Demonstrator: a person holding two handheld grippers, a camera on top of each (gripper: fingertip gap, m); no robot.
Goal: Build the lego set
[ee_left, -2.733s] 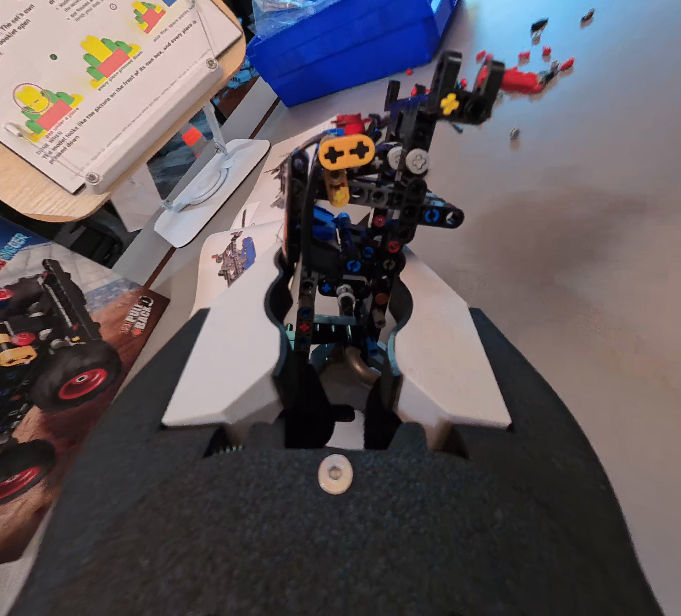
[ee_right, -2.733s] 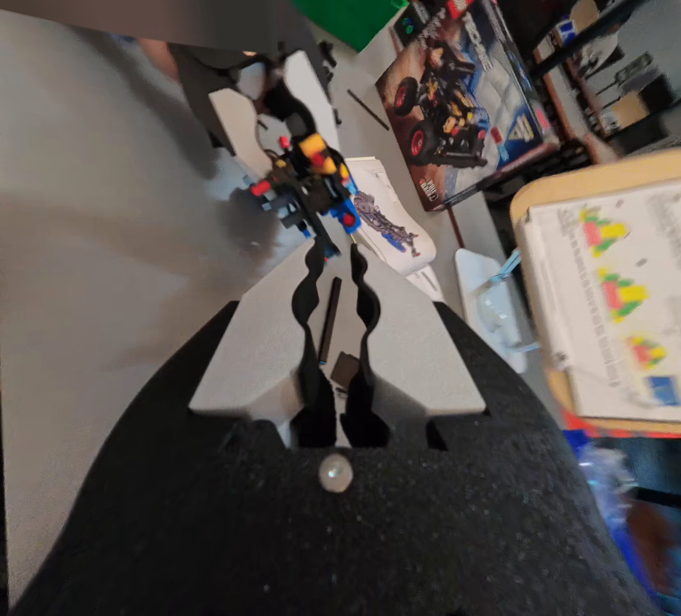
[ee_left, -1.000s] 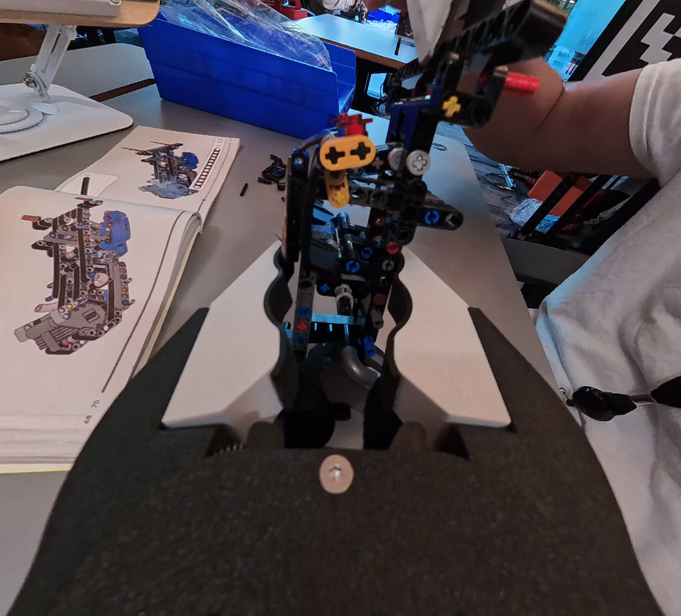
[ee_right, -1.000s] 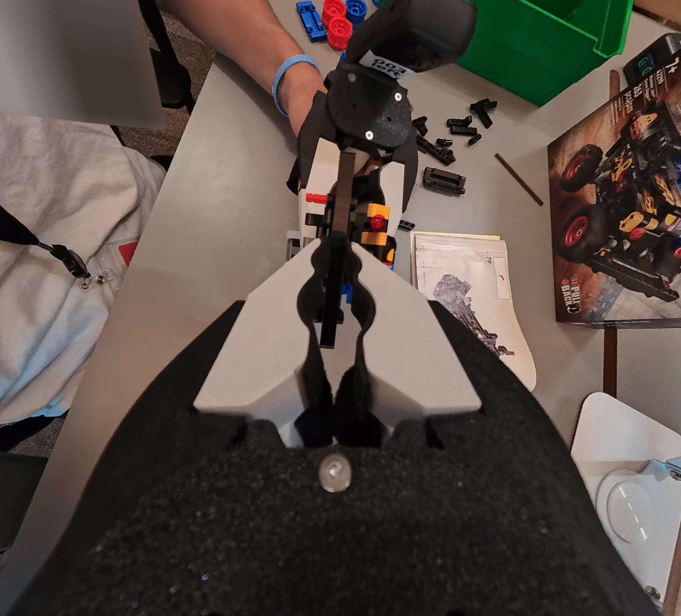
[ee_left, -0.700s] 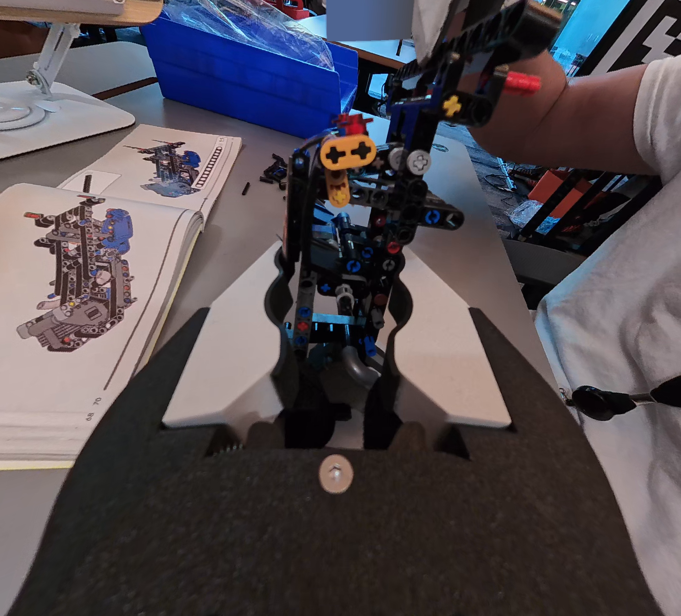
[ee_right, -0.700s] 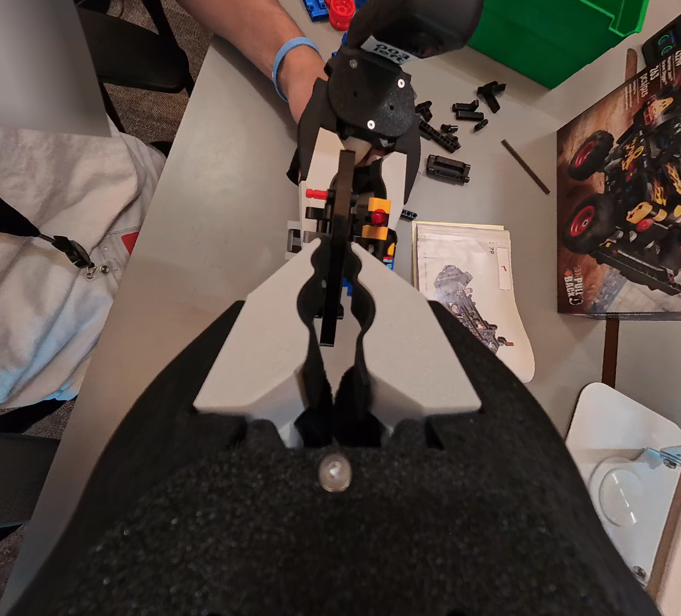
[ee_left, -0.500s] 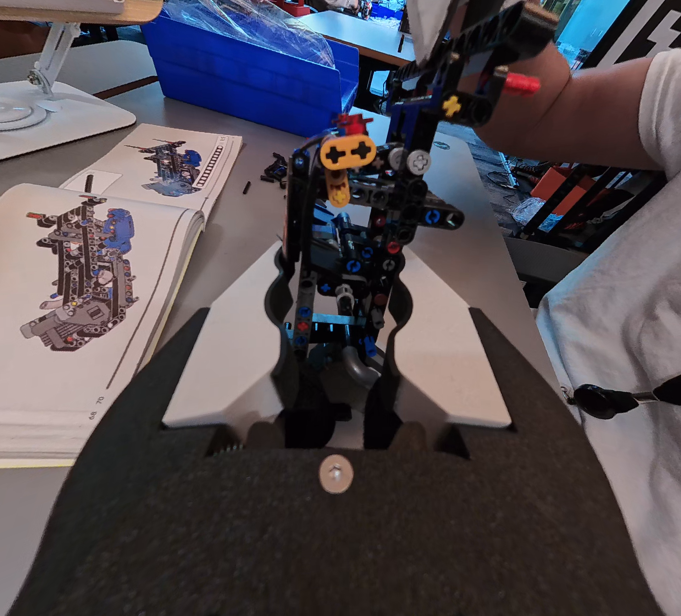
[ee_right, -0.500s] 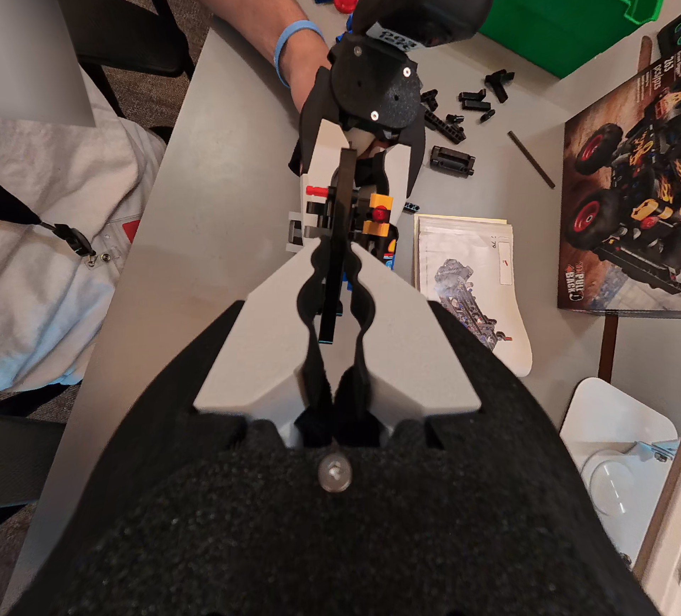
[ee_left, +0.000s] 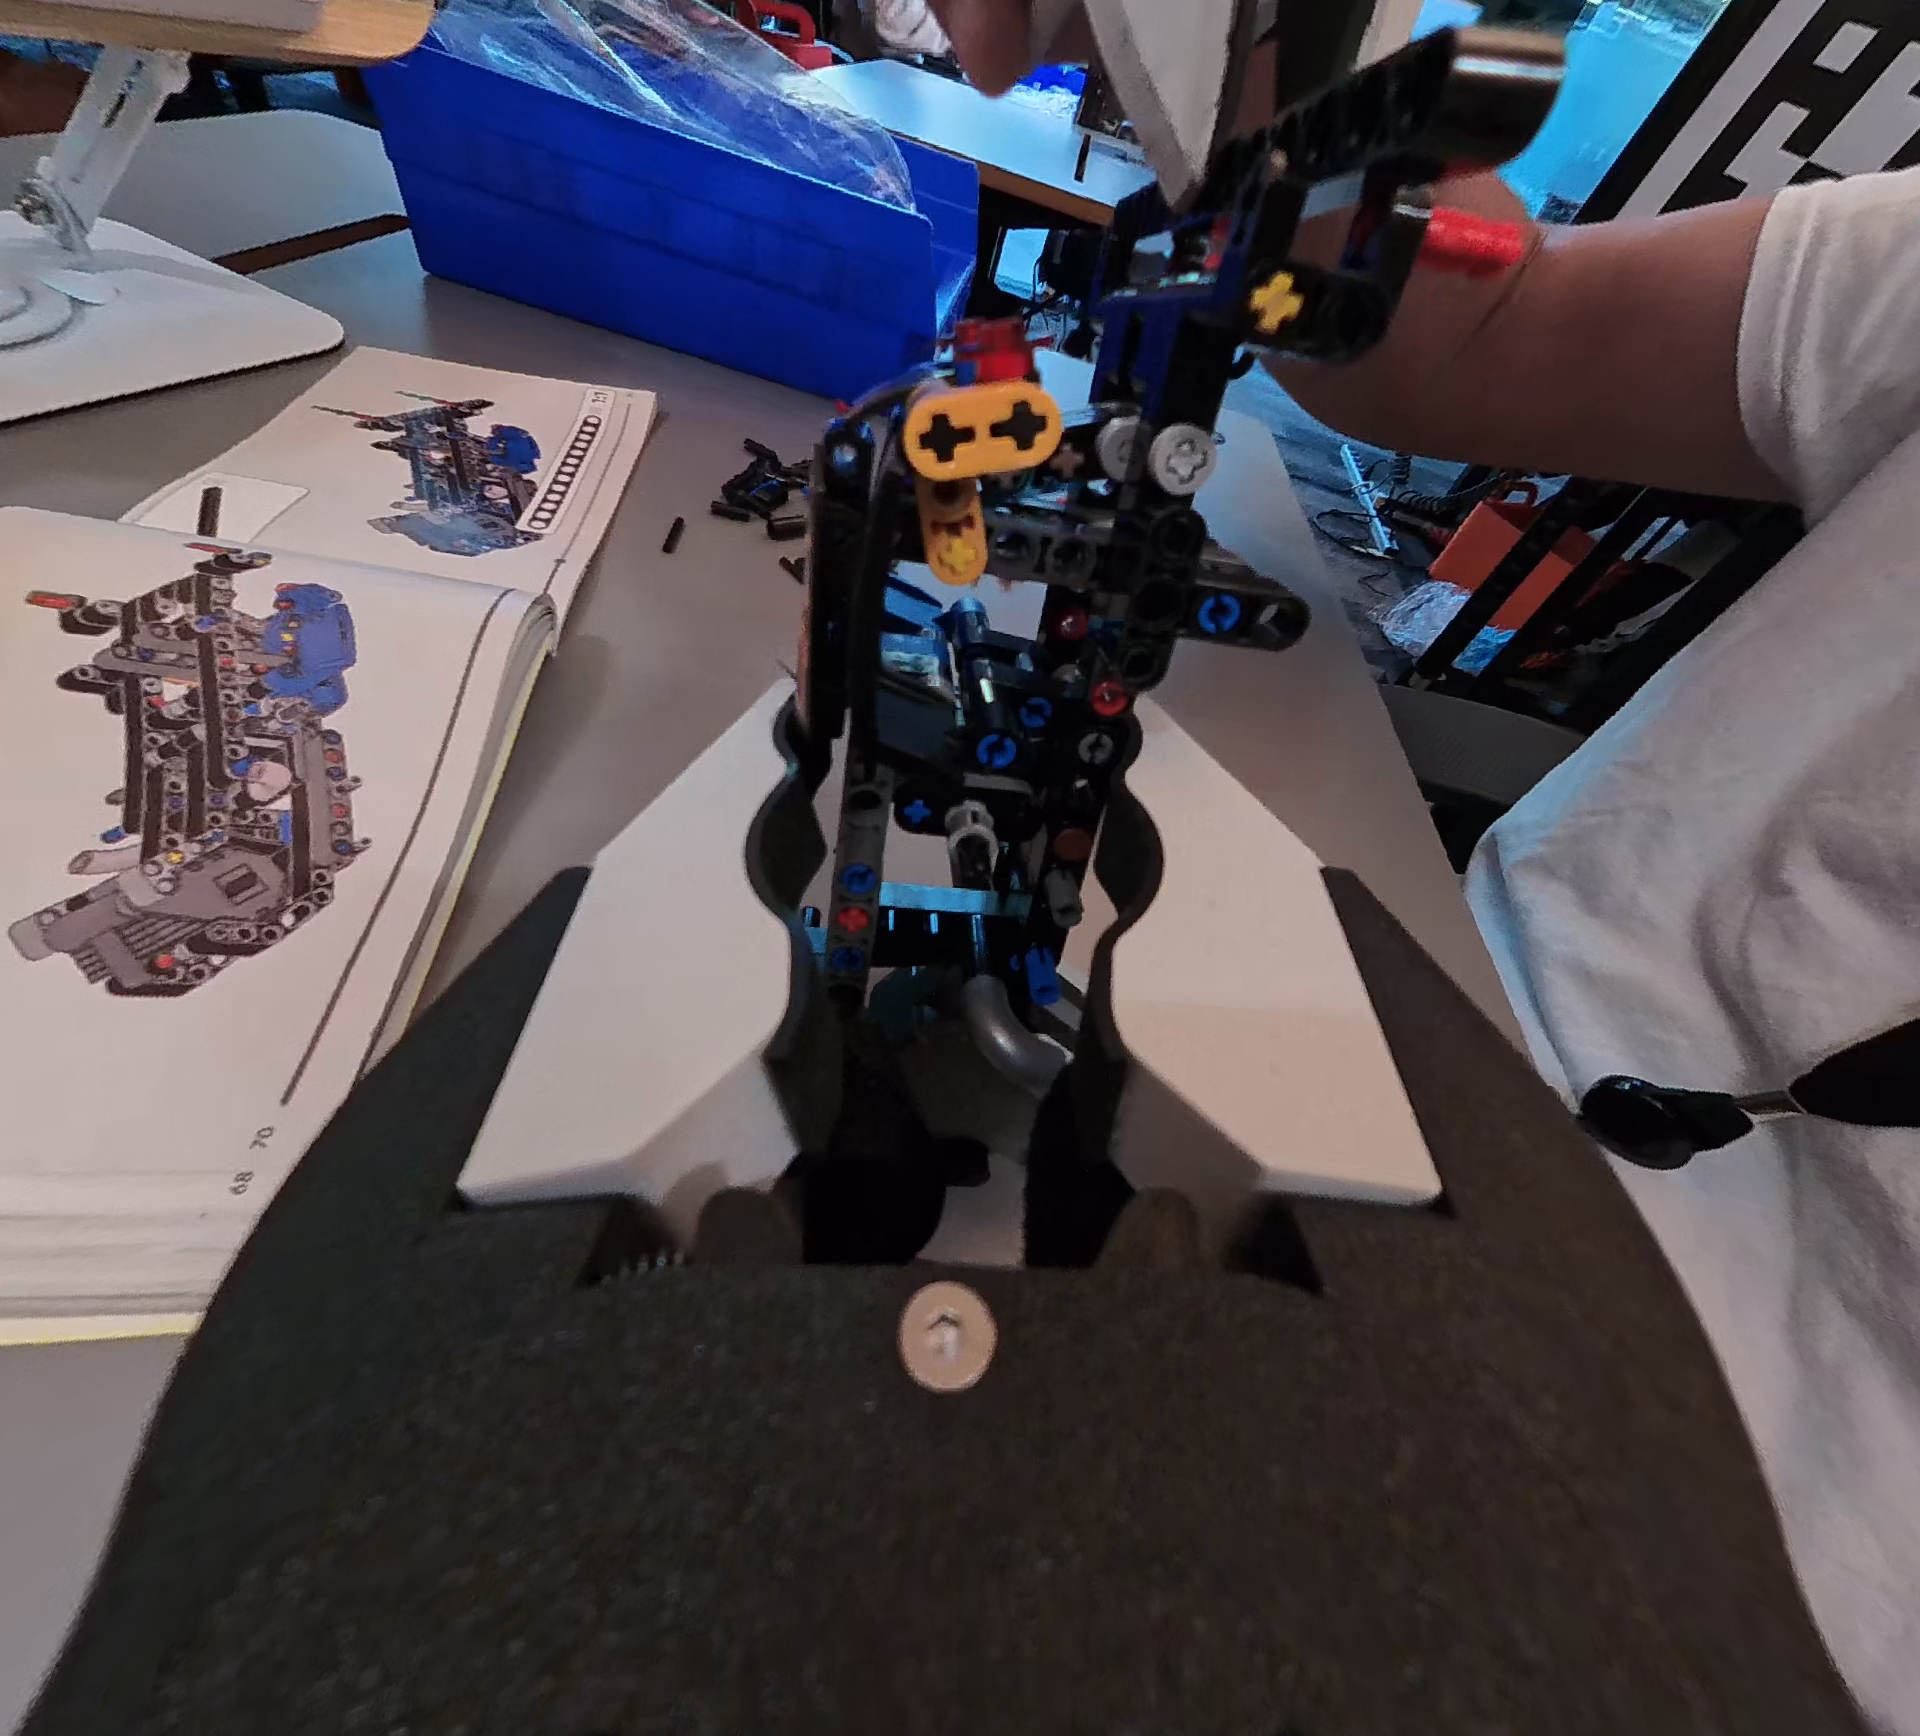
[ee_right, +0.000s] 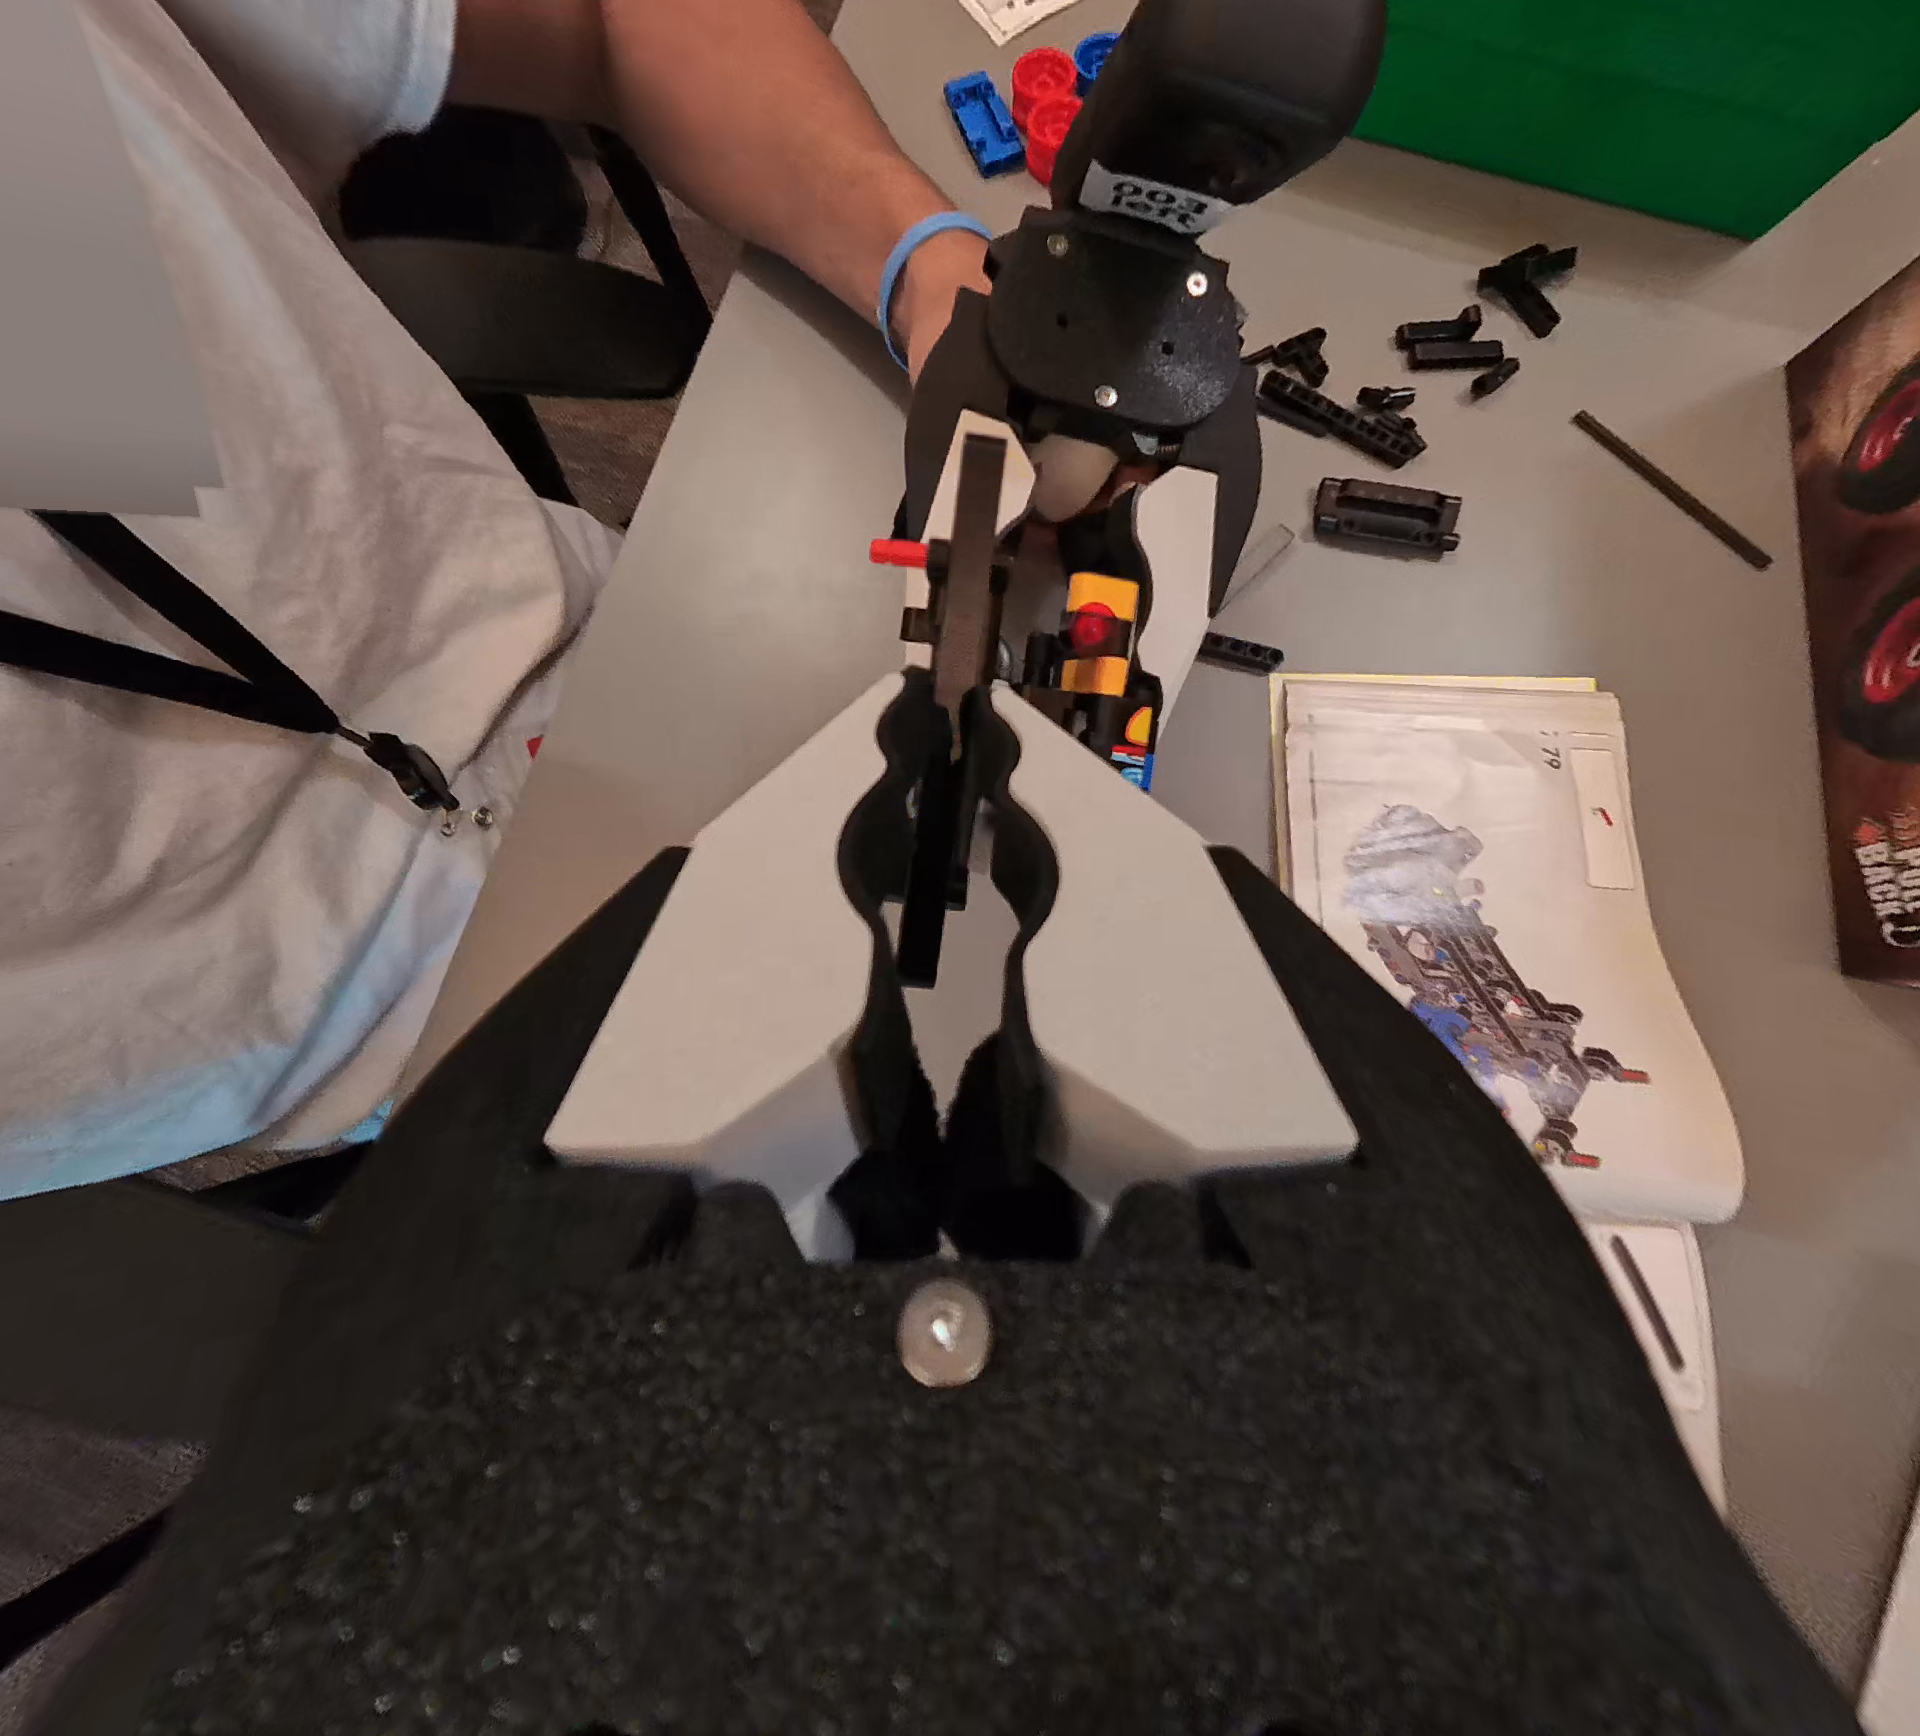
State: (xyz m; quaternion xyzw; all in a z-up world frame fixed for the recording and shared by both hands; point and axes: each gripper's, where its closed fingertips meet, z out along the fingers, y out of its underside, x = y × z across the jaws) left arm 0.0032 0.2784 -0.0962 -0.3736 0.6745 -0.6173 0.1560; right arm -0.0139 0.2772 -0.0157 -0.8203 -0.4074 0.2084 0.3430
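Two grippers meet on one half-built model. Nearest in the left wrist view, the left gripper [ee_left: 951, 855] is closed around the lower end of the lego chassis [ee_left: 997, 647], which stands upright between its jaws above the grey table [ee_left: 644, 647]. Higher and farther, the right gripper [ee_right: 951, 751] pinches a long black beam [ee_right: 951, 730] edge-on between nearly shut jaws and holds it against the top of the chassis, beside a red pin [ee_left: 1470, 240]. The risk, as I judge it, is misalignment: if the beam's holes are not square to the pins, pushing could tilt the chassis in the left jaws, pop joints loose, or let the thin beam twist out of its narrow grip. The left wrist view shows the beam's row of holes, the open instruction booklet [ee_left: 208, 803] to the left and the blue bin [ee_left: 665, 232] far behind. Only the right wrist view shows the beam's thin edge, loose black pieces [ee_right: 1382, 419] on the table, red and blue parts [ee_right: 1023, 97] and the far green bin [ee_right: 1558, 24].
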